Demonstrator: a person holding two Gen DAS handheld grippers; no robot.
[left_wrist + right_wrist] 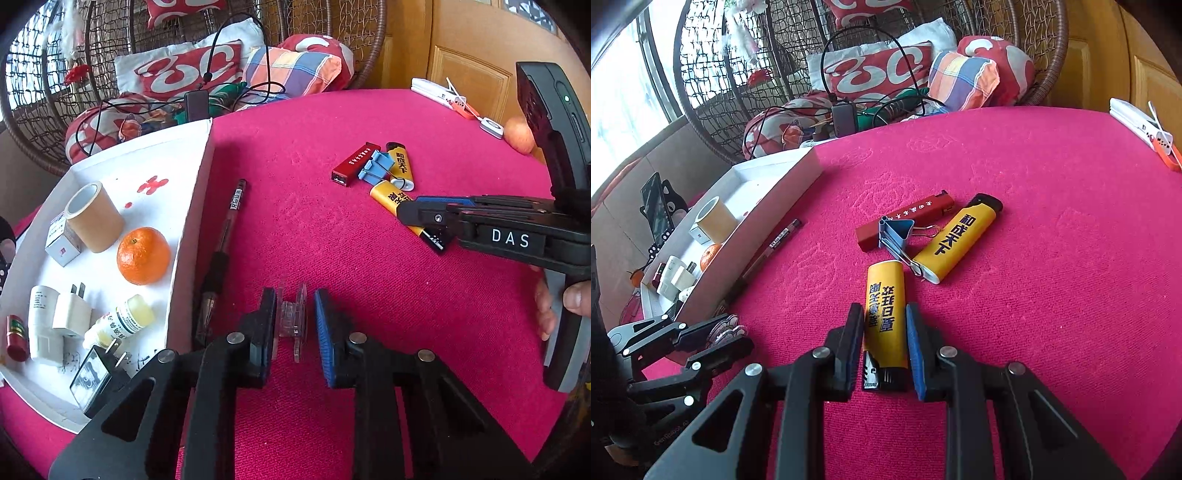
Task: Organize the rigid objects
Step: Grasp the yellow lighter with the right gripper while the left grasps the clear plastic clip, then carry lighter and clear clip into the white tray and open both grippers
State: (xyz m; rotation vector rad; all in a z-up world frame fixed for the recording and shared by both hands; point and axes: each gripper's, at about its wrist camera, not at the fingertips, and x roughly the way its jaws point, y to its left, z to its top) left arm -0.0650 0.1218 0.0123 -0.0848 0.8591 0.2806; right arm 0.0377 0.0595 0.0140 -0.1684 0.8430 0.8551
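Observation:
My left gripper (294, 295) straddles a clear plastic clip (293, 318) on the pink cloth; its jaws stand a little apart from the clip. It also shows in the right wrist view (733, 328). My right gripper (881, 314) has its pads against both sides of a yellow lighter (885, 306), which lies on the cloth. The same lighter shows in the left wrist view (391, 197). Beyond it lie a second yellow lighter (956, 240), a red lighter (905, 219) and a blue binder clip (895, 232). A black pen (221, 254) lies beside the white tray (192, 206).
The tray holds a tape roll (94, 218), an orange (143, 255), plug adapters (70, 314), a small bottle (122, 321) and a small box (62, 243). A white item (439, 94) and an apple (519, 134) sit at the far right. A wicker chair with cushions (192, 66) stands behind.

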